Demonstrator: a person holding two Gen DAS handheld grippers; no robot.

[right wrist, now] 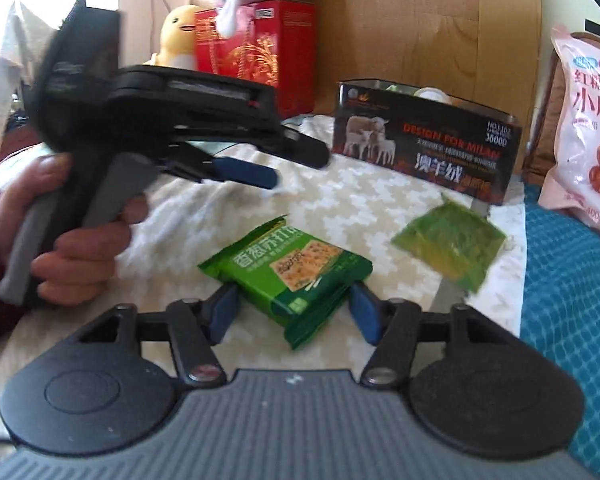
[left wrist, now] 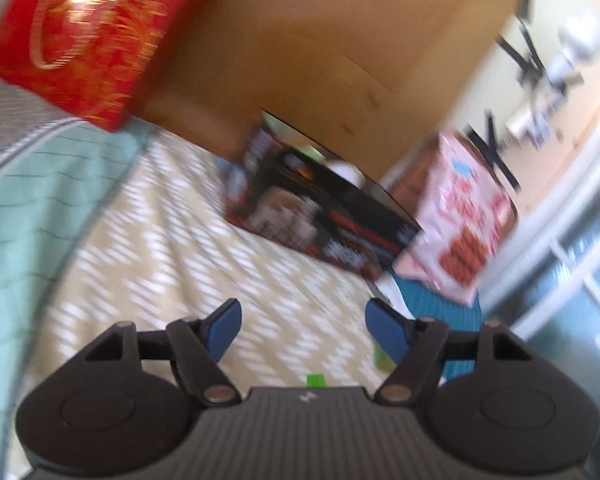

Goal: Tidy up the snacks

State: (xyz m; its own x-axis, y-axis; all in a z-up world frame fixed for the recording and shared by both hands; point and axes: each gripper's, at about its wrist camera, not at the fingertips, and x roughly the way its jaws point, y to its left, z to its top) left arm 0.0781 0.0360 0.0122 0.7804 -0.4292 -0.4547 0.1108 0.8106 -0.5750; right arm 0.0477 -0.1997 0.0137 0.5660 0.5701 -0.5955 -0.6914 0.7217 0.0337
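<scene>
A green cracker packet [right wrist: 292,280] sits between the blue pads of my right gripper [right wrist: 294,312], which is shut on its two sides. A second, plain green packet [right wrist: 448,240] lies on the pale zigzag cloth [right wrist: 360,200] just beyond to the right. Behind it stands a black open-topped box [right wrist: 424,140] with a few items inside. In the left wrist view my left gripper [left wrist: 305,330] is open over the cloth, nothing between its fingers. From the right wrist view, a hand [right wrist: 72,240] holds the left gripper [right wrist: 288,166] at the left, pointing toward the black box [left wrist: 324,216].
A pink snack bag [right wrist: 584,128] leans at the right over a blue cloth [right wrist: 572,300]. A red box [right wrist: 260,56] with plush toys [right wrist: 180,32] stands at the back against a wooden headboard [right wrist: 420,20]. In the left wrist view a green blanket [left wrist: 40,208] lies left.
</scene>
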